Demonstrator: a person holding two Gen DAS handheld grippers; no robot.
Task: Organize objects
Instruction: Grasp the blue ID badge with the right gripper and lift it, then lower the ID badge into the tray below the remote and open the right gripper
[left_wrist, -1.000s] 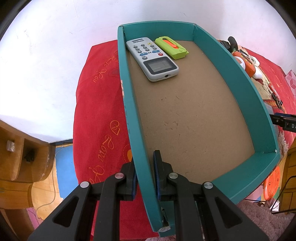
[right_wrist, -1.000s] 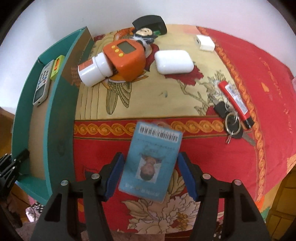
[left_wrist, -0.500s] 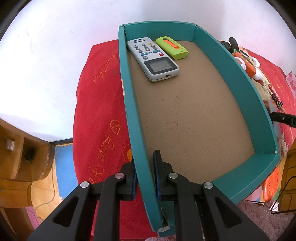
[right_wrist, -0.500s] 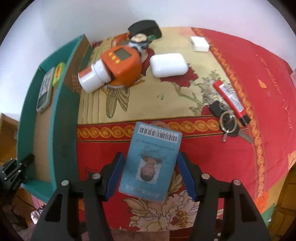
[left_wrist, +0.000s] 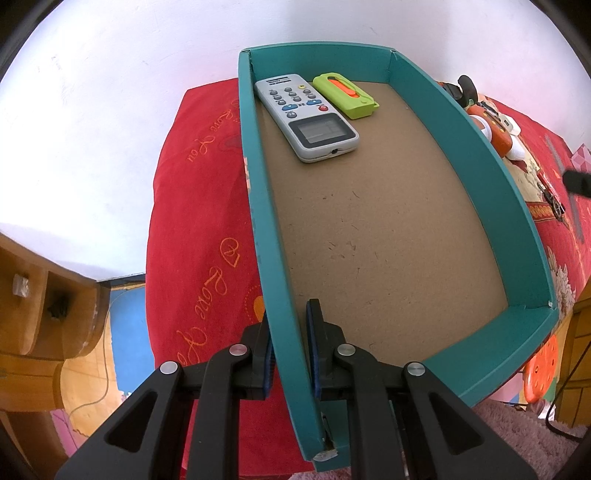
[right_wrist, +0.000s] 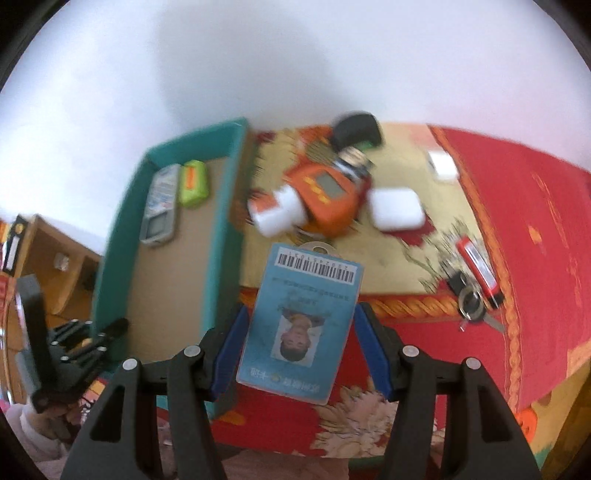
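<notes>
Above the red bedspread (right_wrist: 535, 240), the right tool (right_wrist: 301, 354), clamping the ID card (right_wrist: 303, 317), had lifted toward the teal box (left_wrist: 480, 155), whose wall the shut left tool (left_wrist: 291, 350) pinched.

Domestic room, probably a bedroom: a red embroidered cloth with floral pattern (right_wrist: 517, 229) covers the work surface against a plain white wall (left_wrist: 110, 110), with orange-brown wooden furniture with open compartments (left_wrist: 40, 306), pink fluffy textile (left_wrist: 517, 439) and household items such as a grey remote control (left_wrist: 308, 116) nearby
</notes>
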